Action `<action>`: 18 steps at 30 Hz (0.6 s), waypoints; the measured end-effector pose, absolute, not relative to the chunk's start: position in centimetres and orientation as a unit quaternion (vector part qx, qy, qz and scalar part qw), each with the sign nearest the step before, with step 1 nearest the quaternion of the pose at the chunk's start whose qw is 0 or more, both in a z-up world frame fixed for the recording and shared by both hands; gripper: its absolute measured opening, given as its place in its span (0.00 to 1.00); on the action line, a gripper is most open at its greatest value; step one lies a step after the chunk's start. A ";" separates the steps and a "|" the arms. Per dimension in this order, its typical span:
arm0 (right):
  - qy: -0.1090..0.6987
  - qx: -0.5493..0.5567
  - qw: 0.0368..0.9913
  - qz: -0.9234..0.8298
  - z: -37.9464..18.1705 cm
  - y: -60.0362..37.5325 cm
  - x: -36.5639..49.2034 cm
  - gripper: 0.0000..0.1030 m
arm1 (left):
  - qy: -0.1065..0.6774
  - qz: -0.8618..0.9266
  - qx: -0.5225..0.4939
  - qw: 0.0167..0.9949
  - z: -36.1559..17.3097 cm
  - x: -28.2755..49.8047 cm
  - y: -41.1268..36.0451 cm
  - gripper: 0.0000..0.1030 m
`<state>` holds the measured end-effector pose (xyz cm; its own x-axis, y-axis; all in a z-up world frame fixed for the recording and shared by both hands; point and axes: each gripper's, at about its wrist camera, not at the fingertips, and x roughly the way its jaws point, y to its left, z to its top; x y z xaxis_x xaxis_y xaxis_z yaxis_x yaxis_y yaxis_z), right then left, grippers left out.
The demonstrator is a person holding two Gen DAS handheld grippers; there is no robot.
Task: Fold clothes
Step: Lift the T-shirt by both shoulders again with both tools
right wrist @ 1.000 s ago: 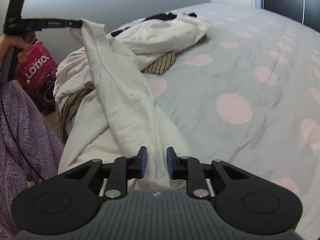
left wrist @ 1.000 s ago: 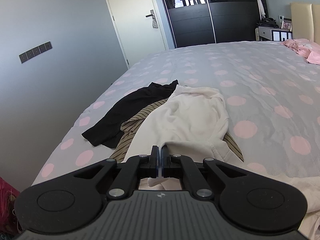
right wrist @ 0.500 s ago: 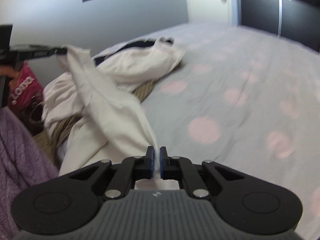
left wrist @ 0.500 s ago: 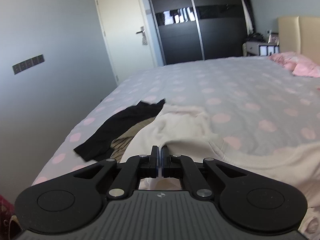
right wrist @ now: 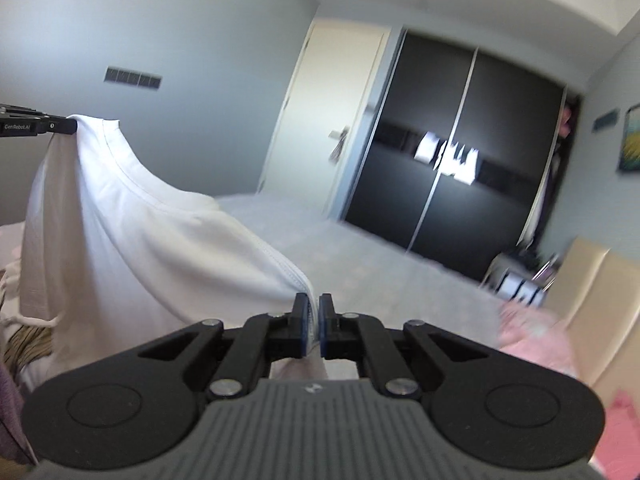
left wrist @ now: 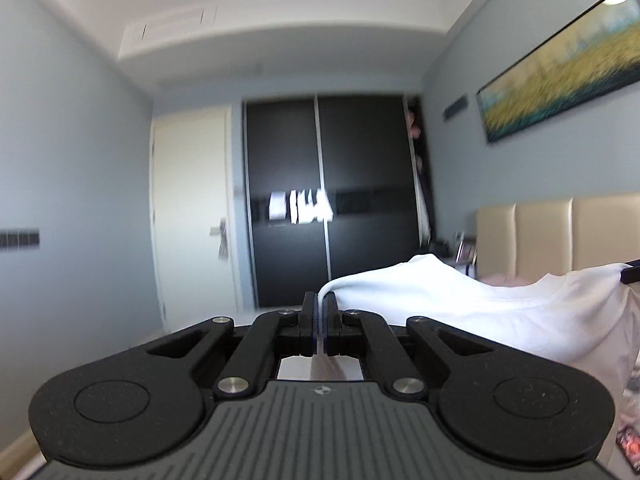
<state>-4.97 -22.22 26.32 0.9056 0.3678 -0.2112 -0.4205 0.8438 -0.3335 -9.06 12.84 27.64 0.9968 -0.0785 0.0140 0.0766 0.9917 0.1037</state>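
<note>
Left gripper [left wrist: 319, 312]: clamped on white cotton T-shirt [left wrist: 472, 308], lower centre.
Right gripper [right wrist: 314, 316]: clamped on its hem.

Wardrobe [right wrist: 460, 168] and painting [left wrist: 560, 64] smeared by motion blur; pale shapes on the doors unreadable. Bed [right wrist: 360, 264] pattern indistinct; striped cloth [right wrist: 24, 344] cut off at frame edge, mostly hidden under shirt [right wrist: 140, 240].

We are in a home bedroom. A bed [right wrist: 400, 276] with a pale spotted cover fills the middle, a padded beige headboard [left wrist: 560, 236] at the right. On the far wall stand a dark sliding-door wardrobe [left wrist: 328, 200] and, left of it, a cream door [left wrist: 192, 216]. A framed painting [left wrist: 560, 60] hangs above the headboard.
</note>
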 end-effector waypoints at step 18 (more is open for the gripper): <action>-0.174 -0.176 0.965 0.081 37.4 -25.7 -19.0 0.06 | -0.121 -0.053 0.050 0.990 35.7 -18.8 11.5 0.01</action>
<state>-19.03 -25.70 37.41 0.9263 0.2169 0.3081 -0.0942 0.9250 -0.3681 -18.85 11.52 35.69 0.9649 -0.1174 0.2350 0.0930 0.9893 0.1127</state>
